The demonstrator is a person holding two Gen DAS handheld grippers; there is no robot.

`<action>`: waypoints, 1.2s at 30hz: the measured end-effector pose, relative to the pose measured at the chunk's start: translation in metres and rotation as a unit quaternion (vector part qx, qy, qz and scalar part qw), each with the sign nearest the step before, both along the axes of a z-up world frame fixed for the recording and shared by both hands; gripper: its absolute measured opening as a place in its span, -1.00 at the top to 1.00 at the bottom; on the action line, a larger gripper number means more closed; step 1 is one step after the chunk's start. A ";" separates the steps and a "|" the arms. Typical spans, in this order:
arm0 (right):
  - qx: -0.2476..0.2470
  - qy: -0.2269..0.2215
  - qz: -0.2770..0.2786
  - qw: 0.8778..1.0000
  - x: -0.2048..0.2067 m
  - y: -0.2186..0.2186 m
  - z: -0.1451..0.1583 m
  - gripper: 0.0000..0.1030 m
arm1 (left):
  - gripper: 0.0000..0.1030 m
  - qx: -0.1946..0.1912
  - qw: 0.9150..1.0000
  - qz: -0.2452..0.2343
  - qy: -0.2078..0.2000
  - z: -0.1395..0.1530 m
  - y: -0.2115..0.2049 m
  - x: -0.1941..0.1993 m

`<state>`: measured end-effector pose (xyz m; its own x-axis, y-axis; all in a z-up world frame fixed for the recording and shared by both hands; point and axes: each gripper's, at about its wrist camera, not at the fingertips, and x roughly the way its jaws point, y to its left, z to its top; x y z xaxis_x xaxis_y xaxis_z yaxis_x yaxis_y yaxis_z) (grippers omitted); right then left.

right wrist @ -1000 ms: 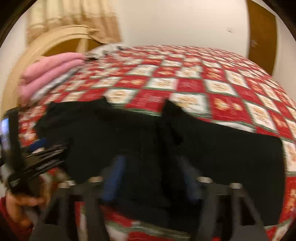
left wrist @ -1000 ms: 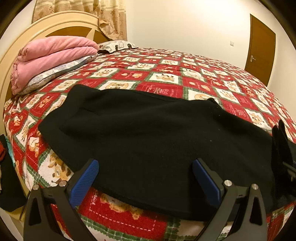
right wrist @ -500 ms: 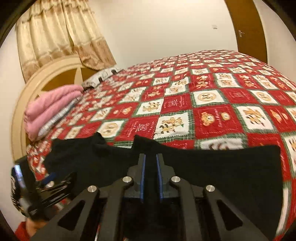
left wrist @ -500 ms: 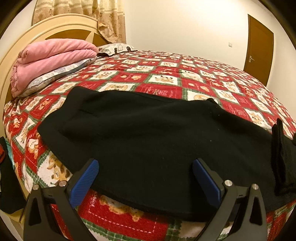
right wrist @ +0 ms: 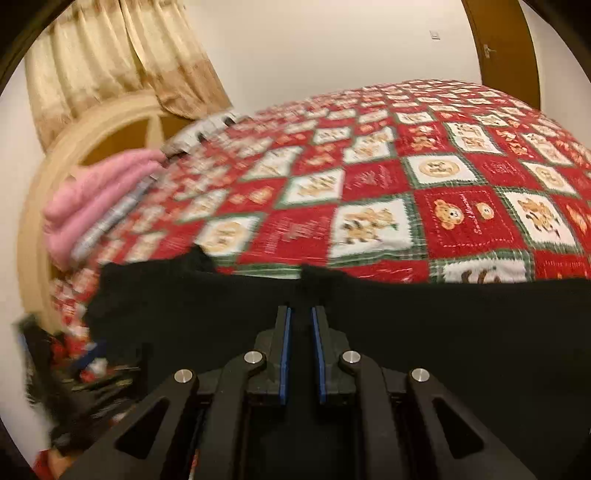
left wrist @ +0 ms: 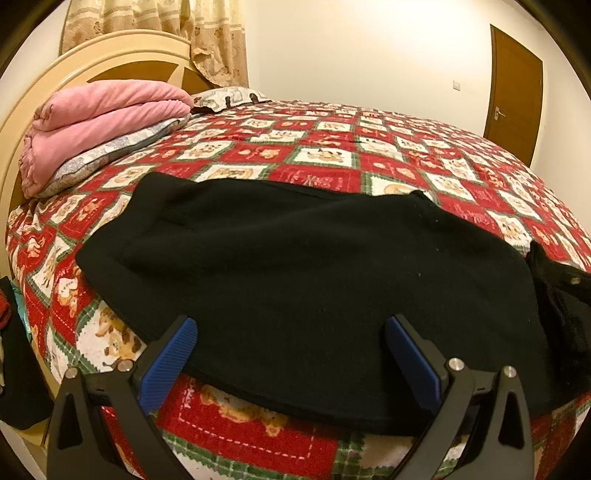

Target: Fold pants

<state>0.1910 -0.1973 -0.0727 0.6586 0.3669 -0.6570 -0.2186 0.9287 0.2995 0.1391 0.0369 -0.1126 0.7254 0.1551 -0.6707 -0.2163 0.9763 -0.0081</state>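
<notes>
Black pants point(left wrist: 303, 266) lie spread across the near edge of the bed, on a red patchwork quilt point(left wrist: 388, 162). My left gripper point(left wrist: 291, 332) is open and empty, its blue pads wide apart over the pants' near edge. In the right wrist view, my right gripper point(right wrist: 300, 314) is shut on a raised ridge of the black pants point(right wrist: 443, 325), which runs between its pads. The right gripper and the bunched cloth show at the right edge of the left wrist view point(left wrist: 561, 291). The left gripper shows blurred at the lower left of the right wrist view point(right wrist: 92, 369).
Folded pink blankets point(left wrist: 103, 114) and pillows point(left wrist: 229, 98) lie at the cream headboard point(left wrist: 110, 62) on the left. Curtains point(left wrist: 166, 26) hang behind. A brown door point(left wrist: 513, 88) stands at the far right. The bed's edge runs just under the left gripper.
My right gripper has shut on the pants' fold and lifted it, moving away from the left one. The left gripper has stayed open in place.
</notes>
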 end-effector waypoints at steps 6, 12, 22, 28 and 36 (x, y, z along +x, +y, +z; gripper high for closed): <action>-0.032 -0.024 -0.007 0.999 -0.052 0.010 0.015 -0.14 | -1.00 0.028 1.000 0.002 0.014 0.006 -0.009 -0.003; -0.054 -0.032 -0.049 0.997 -0.084 0.011 0.010 -0.14 | -1.00 0.073 0.997 -0.010 0.006 0.017 -0.023 -0.017; -0.034 -0.030 -0.069 0.997 -0.101 0.010 0.008 -0.14 | -1.00 -0.026 1.000 0.004 -0.015 0.024 0.014 -0.035; -0.045 -0.042 -0.045 0.997 -0.106 0.025 0.010 -0.14 | -1.00 -0.071 0.996 0.060 -0.018 0.016 0.058 -0.035; -0.052 -0.027 -0.033 0.998 -0.102 0.033 0.001 -0.14 | -0.93 -0.207 0.966 0.155 -0.017 -0.003 0.130 0.001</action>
